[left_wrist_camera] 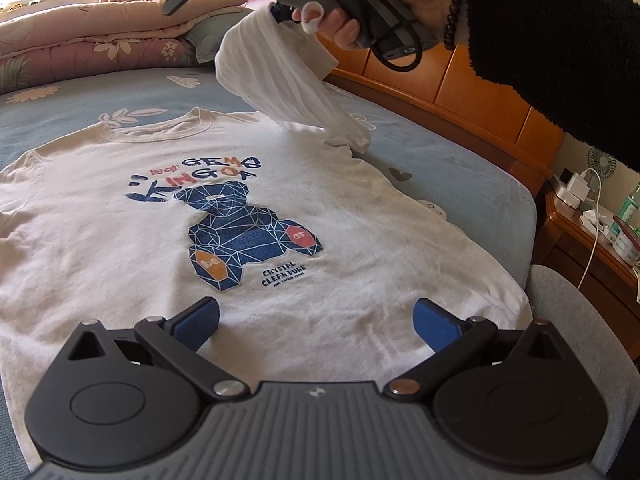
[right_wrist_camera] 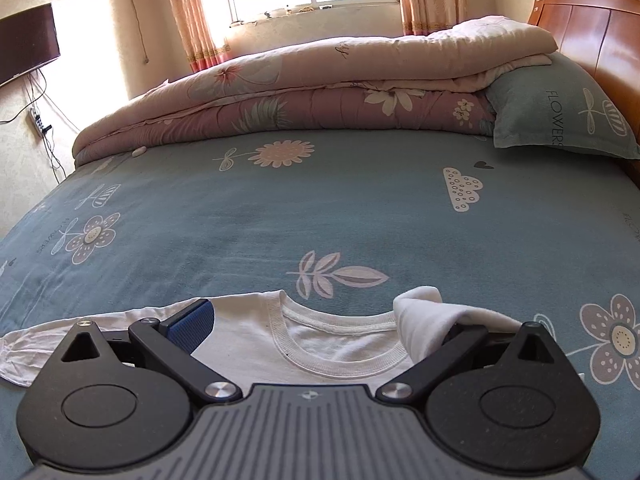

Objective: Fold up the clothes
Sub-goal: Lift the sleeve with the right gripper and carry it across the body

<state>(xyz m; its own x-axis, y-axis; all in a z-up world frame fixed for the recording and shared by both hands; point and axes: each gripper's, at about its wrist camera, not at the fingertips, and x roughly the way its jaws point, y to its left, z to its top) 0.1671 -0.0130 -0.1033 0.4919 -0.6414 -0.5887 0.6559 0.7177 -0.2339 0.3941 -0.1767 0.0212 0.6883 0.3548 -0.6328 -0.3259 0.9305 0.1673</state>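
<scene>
A white T-shirt (left_wrist_camera: 120, 216) with a blue bear print lies face up and flat on the blue flowered bed sheet (left_wrist_camera: 460, 168). My left gripper (left_wrist_camera: 318, 322) hovers open above the shirt's lower hem, its blue pads (left_wrist_camera: 202, 322) wide apart and empty. A hand in a black sleeve holds my right gripper (left_wrist_camera: 224, 10) high above the shirt's right shoulder. The right sleeve (left_wrist_camera: 280, 80) hangs lifted from it. In the right wrist view my right gripper (right_wrist_camera: 316, 322) has its jaws wide apart over the collar (right_wrist_camera: 340, 360), and the sleeve (right_wrist_camera: 424, 320) is draped over its right finger, hiding that pad.
Folded quilts (right_wrist_camera: 320, 84) and a pillow (right_wrist_camera: 560, 116) lie at the far side of the bed by the wooden headboard (left_wrist_camera: 460, 80). A nightstand (left_wrist_camera: 592, 240) with bottles and chargers and a grey chair back (left_wrist_camera: 580, 320) stand at the right. A TV (right_wrist_camera: 28, 44) hangs on the wall.
</scene>
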